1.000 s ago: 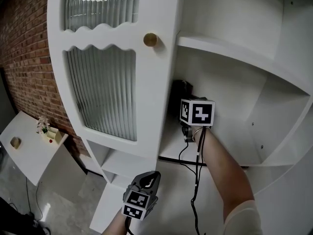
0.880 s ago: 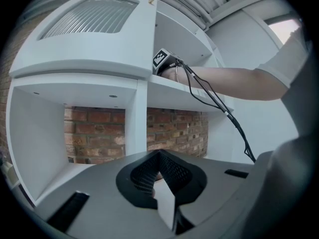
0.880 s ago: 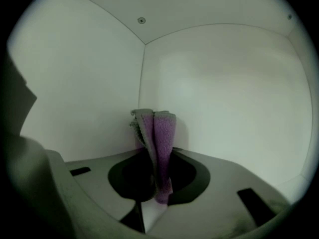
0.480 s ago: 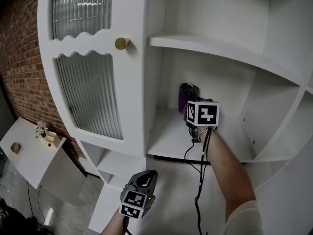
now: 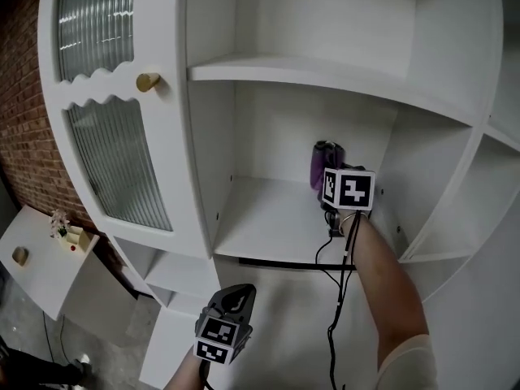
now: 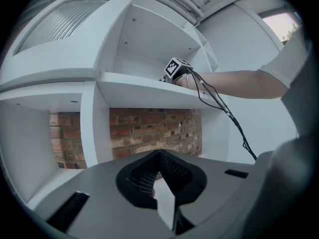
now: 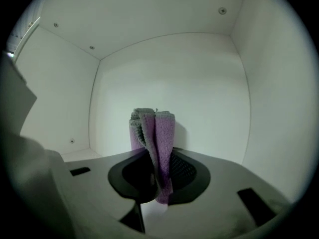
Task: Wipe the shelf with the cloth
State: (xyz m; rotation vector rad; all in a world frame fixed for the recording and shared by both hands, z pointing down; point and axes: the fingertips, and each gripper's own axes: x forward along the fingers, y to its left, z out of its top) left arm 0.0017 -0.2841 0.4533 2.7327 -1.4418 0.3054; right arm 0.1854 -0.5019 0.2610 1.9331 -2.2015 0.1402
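We're pinching the purple cloth in the right gripper inside the open cabinet bay; the left gripper is hanging low, fingers together, gripping nothing.

In the right gripper view the fingers are closing on the cloth's lower part. The rest is standing up out of them as a folded bundle, its top well past the tips and facing the white back wall. In the head view we're holding the cloth above the rear right of the shelf; we can't tell whether it's touching the board or the back wall. The left gripper is sitting below shelf level, pointing up at a brick wall behind the lower opening. The ribbed-glass door is standing to the left.
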